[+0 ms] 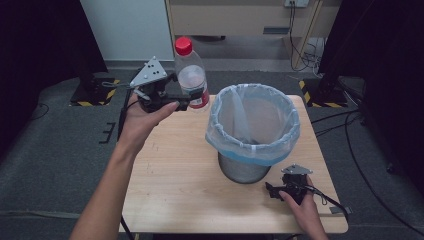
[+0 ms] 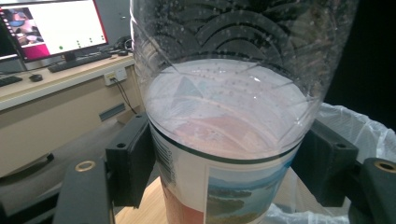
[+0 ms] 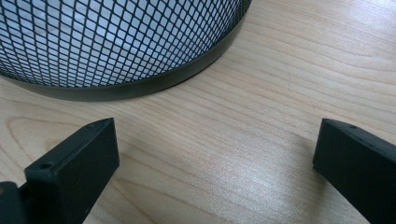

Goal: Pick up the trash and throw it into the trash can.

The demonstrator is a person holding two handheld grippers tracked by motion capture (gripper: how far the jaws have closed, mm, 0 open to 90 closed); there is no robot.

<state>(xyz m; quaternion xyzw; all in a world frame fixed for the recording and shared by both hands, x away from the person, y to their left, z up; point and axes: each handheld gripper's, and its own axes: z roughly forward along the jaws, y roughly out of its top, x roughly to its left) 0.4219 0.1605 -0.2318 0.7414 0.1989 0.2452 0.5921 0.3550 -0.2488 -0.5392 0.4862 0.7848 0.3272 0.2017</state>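
The table [image 1: 175,195] carries 1 mesh bin [image 1: 245,172], lined with 1 pale bag [image 1: 260,150] whose rim folds over the top; the bin appears empty as far as the high view shows. 1 clear plastic bottle [image 1: 191,80], with a red cap [image 1: 183,45] and a printed label, is off the table and upright, held left of the bin's rim and apart from it. The left gripper [image 1: 184,104] is clamped on the bottle at its label band, with 1 black jaw pressed to each side, as the left gripper view confirms [image 2: 224,154]. The right gripper [image 1: 274,190] rests low on the table just beside the foot of the bin, its 2 jaws spread wide with only bare wood between them [image 3: 210,186].

Progress, as judged: the pick-up is done and the bottle is raised; carrying it over the bag's opening and releasing it remain. Count: 1 table, 1 bin, 1 bag, 1 bottle, 2 grippers.
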